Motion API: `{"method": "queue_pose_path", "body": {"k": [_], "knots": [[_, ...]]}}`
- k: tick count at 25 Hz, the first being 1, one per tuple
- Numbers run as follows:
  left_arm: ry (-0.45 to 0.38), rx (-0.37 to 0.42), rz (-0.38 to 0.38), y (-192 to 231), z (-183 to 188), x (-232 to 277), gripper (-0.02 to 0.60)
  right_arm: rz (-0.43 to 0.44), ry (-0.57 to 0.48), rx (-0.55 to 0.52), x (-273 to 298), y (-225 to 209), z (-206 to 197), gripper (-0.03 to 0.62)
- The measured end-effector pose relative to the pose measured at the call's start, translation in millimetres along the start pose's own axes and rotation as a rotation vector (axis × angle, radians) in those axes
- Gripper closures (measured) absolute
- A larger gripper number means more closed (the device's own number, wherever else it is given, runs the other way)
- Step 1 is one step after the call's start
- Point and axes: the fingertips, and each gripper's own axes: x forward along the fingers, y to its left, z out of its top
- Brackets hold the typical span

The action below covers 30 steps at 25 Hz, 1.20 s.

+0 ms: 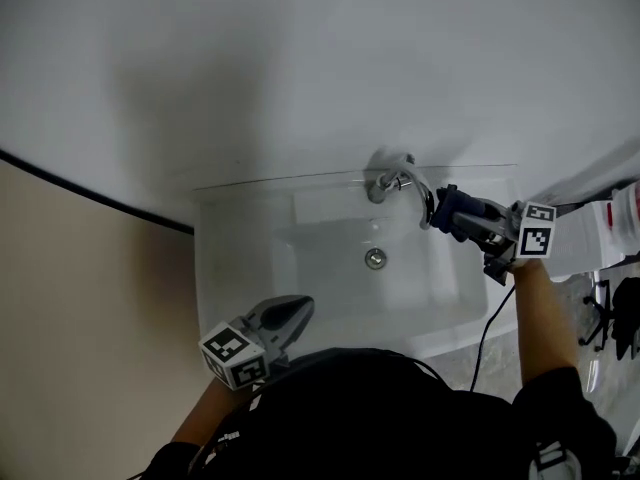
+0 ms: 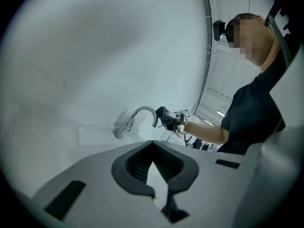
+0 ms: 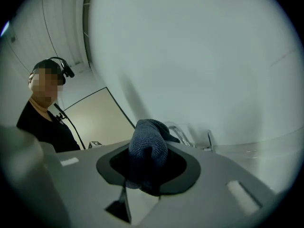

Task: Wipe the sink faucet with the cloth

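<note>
In the right gripper view the bunched dark cloth (image 3: 148, 148) hides most of the faucet (image 3: 184, 133), leaving only a strip of chrome. In the head view the person's dark top (image 1: 370, 408) covers the sink's (image 1: 225, 258) near rim, and a white object (image 1: 600, 240) is cut off at the right edge, too blurred to identify.

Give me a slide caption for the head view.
Right gripper holds a dark cloth at the faucet spout over a white sink; left gripper hovers nearby.
</note>
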Motion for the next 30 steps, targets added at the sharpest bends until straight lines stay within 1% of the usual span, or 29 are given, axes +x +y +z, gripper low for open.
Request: {"method": "queue_pose_path", "body": {"k": [3,7,8,10,12,14,18,23,26,30], "knots": [[0.027,0.006,0.024,-13,3,16,0.589,0.151,0.013,0.037,12,-14,-15,0.473],[0.056,0.021,0.058,-22,0,26,0.589,0.345,-0.051,0.117,25,-15,-19,0.471],[0.065,0.023,0.063,-25,-2,27,0.589,0.378,-0.070,0.132,29,-13,-20,0.470],[0.087,0.020,0.069,-28,-3,31,0.589,0.417,-0.110,0.166,33,-12,-22,0.468],[0.099,0.015,0.069,-27,-2,38,0.589,0.436,-0.150,0.212,36,-15,-22,0.468],[0.109,0.016,0.068,-27,0,43,0.589,0.444,-0.166,0.240,35,-17,-24,0.468],[0.107,0.032,0.063,-29,4,43,0.589,0.412,-0.085,0.180,23,-17,-41,0.470],[0.114,0.021,0.075,-19,5,32,0.589,0.453,-0.044,0.199,46,-8,-48,0.470],[0.110,0.021,0.063,-21,4,33,0.589,0.450,-0.031,0.186,57,-1,-48,0.469],[0.109,0.013,0.059,-21,4,36,0.589,0.409,-0.055,0.166,73,6,-48,0.468]]}}
